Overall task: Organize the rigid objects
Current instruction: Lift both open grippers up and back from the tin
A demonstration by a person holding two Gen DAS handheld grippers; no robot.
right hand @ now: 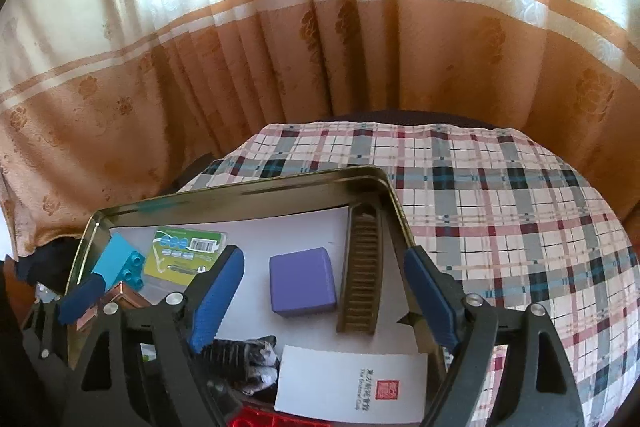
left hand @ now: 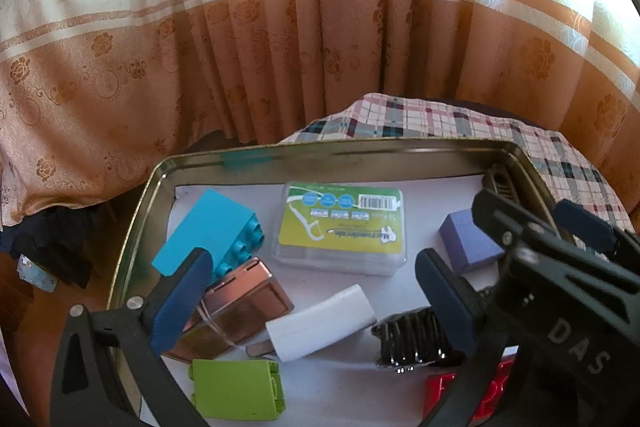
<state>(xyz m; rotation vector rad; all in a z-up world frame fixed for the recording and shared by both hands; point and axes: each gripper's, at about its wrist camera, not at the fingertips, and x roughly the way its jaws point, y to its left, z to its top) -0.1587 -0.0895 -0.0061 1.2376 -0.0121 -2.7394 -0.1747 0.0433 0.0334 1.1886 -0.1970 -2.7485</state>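
Rigid objects lie gathered in the metal tin on the plaid-covered counter, filling the lower half of both views: blue brick, floss box, purple block, comb. Left tool and right tool both gape wide, holding nothing. Placing looks finished for now; the next move likely calls for choosing another item.
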